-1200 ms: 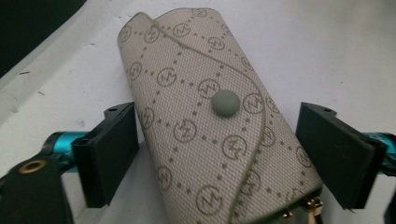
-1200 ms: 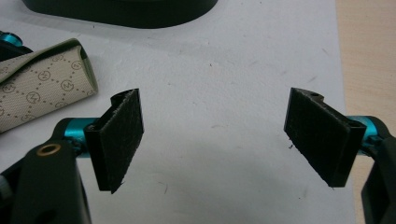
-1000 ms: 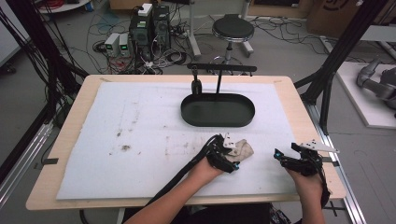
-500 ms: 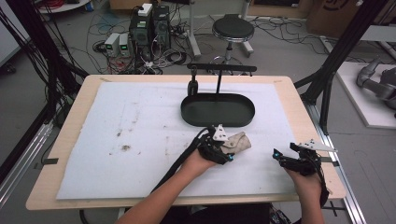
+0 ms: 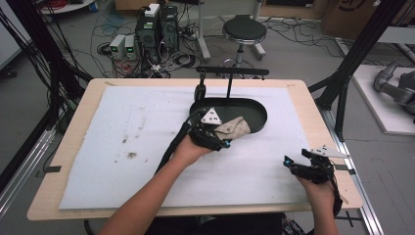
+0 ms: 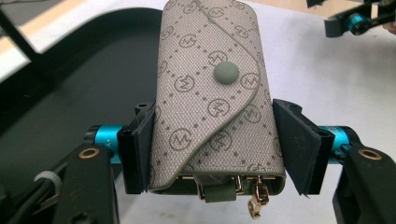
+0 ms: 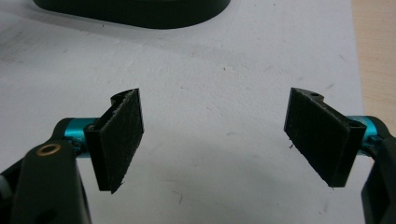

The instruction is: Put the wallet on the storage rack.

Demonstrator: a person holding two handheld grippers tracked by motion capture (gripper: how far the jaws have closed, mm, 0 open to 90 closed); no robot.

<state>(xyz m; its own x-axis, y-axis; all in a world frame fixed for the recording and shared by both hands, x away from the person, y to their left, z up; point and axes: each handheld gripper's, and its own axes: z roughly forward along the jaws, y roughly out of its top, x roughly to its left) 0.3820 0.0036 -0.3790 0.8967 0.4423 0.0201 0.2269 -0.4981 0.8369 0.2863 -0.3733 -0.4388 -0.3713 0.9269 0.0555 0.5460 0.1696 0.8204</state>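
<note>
your left gripper (image 5: 222, 138) has carried the key pouch (image 5: 235, 128) forward from the white mat (image 5: 98, 147) to the near rim of the black tray (image 5: 259, 115), so you are about set to drop it in. its jaws clamp the grey, monogrammed, snap-buttoned pouch (image 6: 215, 93). your right gripper (image 5: 298, 164) waits wide open, empty.
</note>
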